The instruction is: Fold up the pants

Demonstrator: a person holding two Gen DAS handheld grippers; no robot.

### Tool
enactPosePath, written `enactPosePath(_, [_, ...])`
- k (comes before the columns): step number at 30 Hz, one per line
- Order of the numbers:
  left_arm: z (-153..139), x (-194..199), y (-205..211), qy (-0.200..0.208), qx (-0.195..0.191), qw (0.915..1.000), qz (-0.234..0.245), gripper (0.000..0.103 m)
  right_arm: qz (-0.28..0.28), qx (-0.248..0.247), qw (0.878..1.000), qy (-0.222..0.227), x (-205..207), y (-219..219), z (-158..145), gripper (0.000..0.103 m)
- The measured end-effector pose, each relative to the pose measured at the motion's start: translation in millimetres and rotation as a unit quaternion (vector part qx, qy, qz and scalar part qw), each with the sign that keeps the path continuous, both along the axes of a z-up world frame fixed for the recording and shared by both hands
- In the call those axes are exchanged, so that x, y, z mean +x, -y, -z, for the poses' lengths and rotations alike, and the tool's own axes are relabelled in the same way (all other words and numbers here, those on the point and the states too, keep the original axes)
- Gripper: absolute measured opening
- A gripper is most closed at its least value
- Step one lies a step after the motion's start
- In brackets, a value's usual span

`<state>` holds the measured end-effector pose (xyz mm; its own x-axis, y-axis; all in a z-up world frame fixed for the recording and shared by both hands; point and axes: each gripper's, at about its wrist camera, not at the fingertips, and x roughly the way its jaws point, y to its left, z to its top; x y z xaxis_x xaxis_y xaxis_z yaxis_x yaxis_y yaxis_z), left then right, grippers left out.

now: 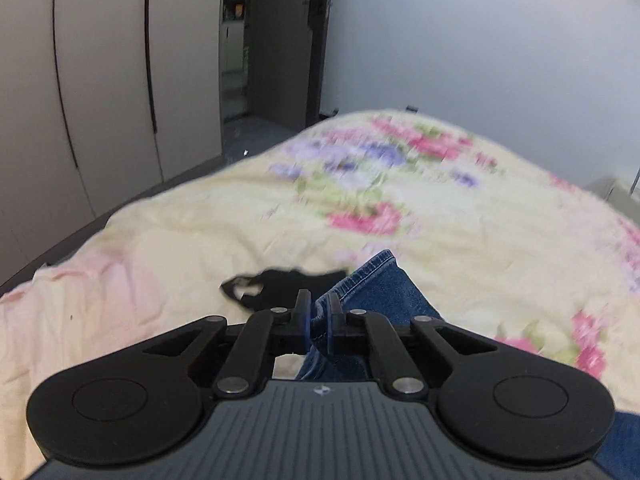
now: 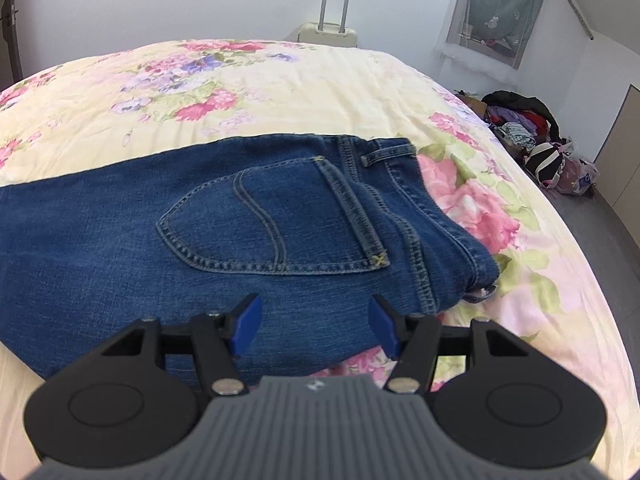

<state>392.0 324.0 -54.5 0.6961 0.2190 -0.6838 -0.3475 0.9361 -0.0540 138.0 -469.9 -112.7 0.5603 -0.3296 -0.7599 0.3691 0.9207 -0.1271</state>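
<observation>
Now the left hand-held gripper (image 1: 318, 322) pinches a hem of the pants (image 2: 224, 224), which lie across the bed (image 2: 320, 80); the right hand-held gripper (image 2: 314, 326) hovers wide over the seat. Next, probably carry the hem toward the waistband.

The left claw (image 1: 318, 316) is pinched tight on a fold of blue denim pants (image 1: 376, 292) — hem edge rising past its tips — above a floral bed (image 1: 400, 184); a black item (image 1: 280, 284) lies just beyond.
</observation>
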Motion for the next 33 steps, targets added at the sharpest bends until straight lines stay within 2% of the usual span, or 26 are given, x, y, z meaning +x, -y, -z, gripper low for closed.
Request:
enactPosePath(2, [35.8, 1.2, -11.4, -0.039, -0.014, 0.9991, -0.010, 0.007, 0.008, 0.003, 1.000, 0.000, -3.1, 6.3, 0.4, 0.056])
enactPosePath(4, [61.0, 1.7, -16.6, -0.064, -0.010, 0.9976, -0.025, 0.007, 0.020, 0.012, 1.000, -0.002, -6.7, 12.2, 1.1, 0.056])
enactPosePath(7, [81.6, -3.3, -26.9, -0.074, -0.035, 0.9953, -0.051, 0.007, 0.033, 0.046, 0.998, -0.011, -12.5, 14.8, -1.7, 0.056])
enactPosePath(11, [94.0, -7.4, -29.7, -0.088, -0.037, 0.9936, -0.060, 0.008, 0.049, 0.119, 0.992, -0.012, -20.8, -6.9, -11.9, 0.056])
enactPosePath(14, [95.1, -8.8, -24.3, -0.094, -0.016, 0.9940, -0.053, 0.010, 0.047, 0.169, 0.984, -0.019, -28.1, -42.2, -11.5, 0.061])
enactPosePath(17, [86.9, -11.3, -17.8, -0.089, 0.014, 0.9945, -0.055, 0.020, 0.027, 0.200, 0.979, -0.031, -36.5, -85.2, -0.8, 0.061])
enactPosePath(18, [82.1, -14.8, -17.3, -0.078, 0.018, 0.9951, -0.058, 0.024, 0.018, 0.202, 0.979, -0.035, -37.8, -98.9, 4.0, 0.061])
enactPosePath(20, [70.2, -23.6, -14.9, -0.055, 0.024, 0.9963, -0.061, 0.041, -0.003, 0.186, 0.982, -0.041, -36.9, -127.5, 16.6, 0.062])
enactPosePath(22, [54.4, -35.3, -7.3, -0.027, 0.043, 0.9971, -0.058, 0.042, -0.010, 0.145, 0.989, -0.035, -31.4, -146.5, 29.3, 0.062])
enactPosePath(23, [48.1, -39.6, -1.2, -0.020, 0.048, 0.9977, -0.044, 0.042, -0.010, 0.113, 0.993, -0.025, -28.0, -154.4, 35.8, 0.062])
enactPosePath(26, [40.5, -45.5, 26.4, -0.015, 0.054, 0.9983, 0.013, 0.038, 0.013, 0.068, 0.997, 0.015, -18.5, -162.4, 47.8, 0.062])
enactPosePath(28, [47.8, -44.3, 53.2, -0.024, 0.068, 0.9959, 0.054, 0.033, 0.046, 0.054, 0.997, 0.039, -11.8, -163.3, 54.4, 0.056])
enactPosePath(31, [67.6, -38.6, 84.5, -0.050, 0.080, 0.9911, 0.094, 0.023, 0.097, 0.062, 0.990, 0.084, -11.6, -155.6, 51.0, 0.022])
enactPosePath(32, [76.6, -35.6, 92.2, -0.063, 0.085, 0.9894, 0.099, 0.019, 0.104, 0.067, 0.988, 0.095, -14.6, -153.6, 43.9, 0.005])
enactPosePath(33, [82.1, -32.0, 96.9, -0.074, 0.092, 0.9879, 0.100, 0.018, 0.104, 0.076, 0.987, 0.100, -18.0, -151.1, 34.4, 0.003])
